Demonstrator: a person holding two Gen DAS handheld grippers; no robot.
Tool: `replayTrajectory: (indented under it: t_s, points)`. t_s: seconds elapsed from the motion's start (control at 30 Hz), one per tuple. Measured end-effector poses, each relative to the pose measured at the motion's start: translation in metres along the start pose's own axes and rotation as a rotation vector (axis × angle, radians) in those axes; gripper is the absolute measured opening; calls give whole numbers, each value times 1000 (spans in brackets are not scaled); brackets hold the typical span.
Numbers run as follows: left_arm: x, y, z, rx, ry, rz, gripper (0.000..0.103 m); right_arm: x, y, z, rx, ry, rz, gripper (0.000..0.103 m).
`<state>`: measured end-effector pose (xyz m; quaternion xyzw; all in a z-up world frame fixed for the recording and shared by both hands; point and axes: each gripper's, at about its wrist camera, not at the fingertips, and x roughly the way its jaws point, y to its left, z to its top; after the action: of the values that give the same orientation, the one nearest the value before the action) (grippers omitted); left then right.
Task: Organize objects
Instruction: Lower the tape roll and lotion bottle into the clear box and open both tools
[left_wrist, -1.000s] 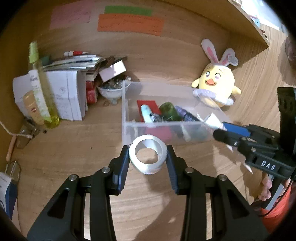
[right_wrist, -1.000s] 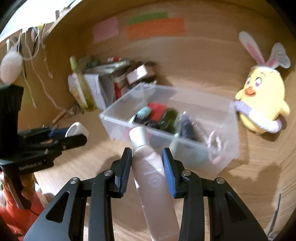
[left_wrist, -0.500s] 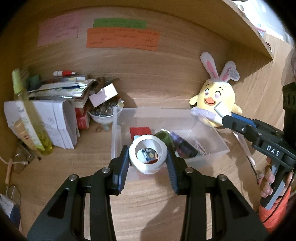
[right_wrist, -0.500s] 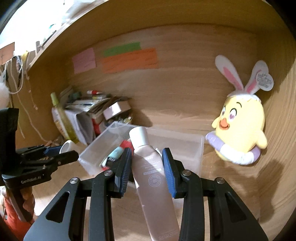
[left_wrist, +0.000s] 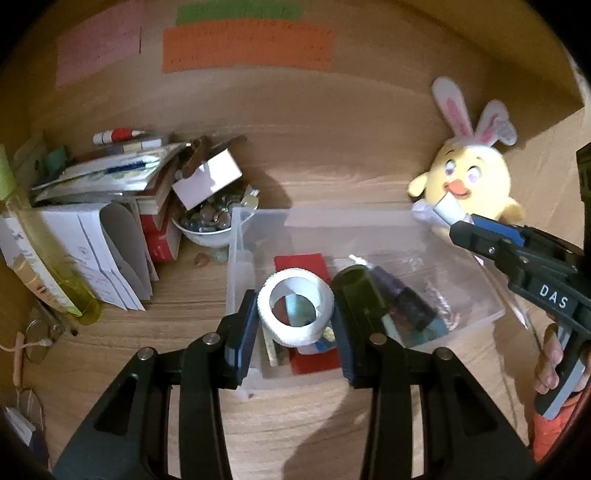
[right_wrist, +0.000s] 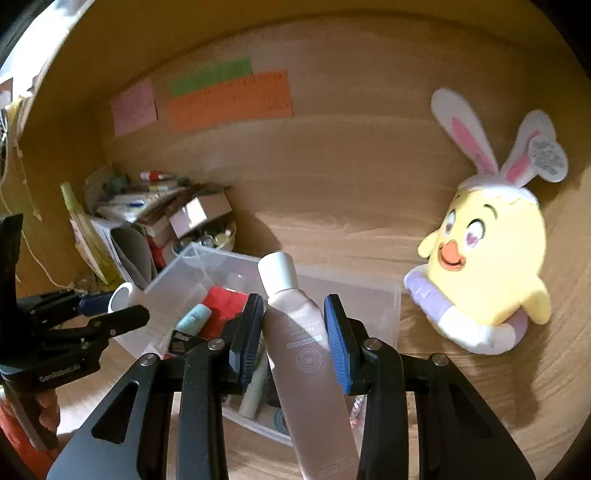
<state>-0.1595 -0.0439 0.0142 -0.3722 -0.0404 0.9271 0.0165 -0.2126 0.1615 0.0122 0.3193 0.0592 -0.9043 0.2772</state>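
Both wrist cams look steeply down, close over clear bin; plush chick shared.

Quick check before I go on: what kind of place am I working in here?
Most likely a home desk nook under a shelf: coloured paper notes stuck on the wooden back panel, a stack of books and papers at the left, and a plush chick beside a clear storage bin.

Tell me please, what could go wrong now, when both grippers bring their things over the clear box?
1. The clear box is already crowded with bottles, so the white tape roll in the left gripper may land on them and roll out.
2. The right gripper holds the pink tube tilted; it might slip.
3. Both grippers hang over the same box and could bump.
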Motion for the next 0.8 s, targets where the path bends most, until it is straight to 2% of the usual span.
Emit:
replayTrajectory:
  t_s: [0.33, 0.37, 0.43, 0.7, 0.8]
  points:
    - [18, 1, 0, 12, 32, -9, 39, 47, -6, -12, 9, 111, -14, 31]
    - [20, 1, 0, 12, 34, -11, 39, 49, -6, -13, 6, 115, -16, 21]
    - [23, 1, 1, 11, 42, -20, 39, 54, -6, -15, 6, 140, -6, 16]
    - [29, 0, 0, 4, 62, -42, 41, 46, 1, -12, -23, 138, 4, 17]
    - [27, 1, 0, -2, 60, -55, 51, 38, 3, -11, -22, 130, 21, 23]
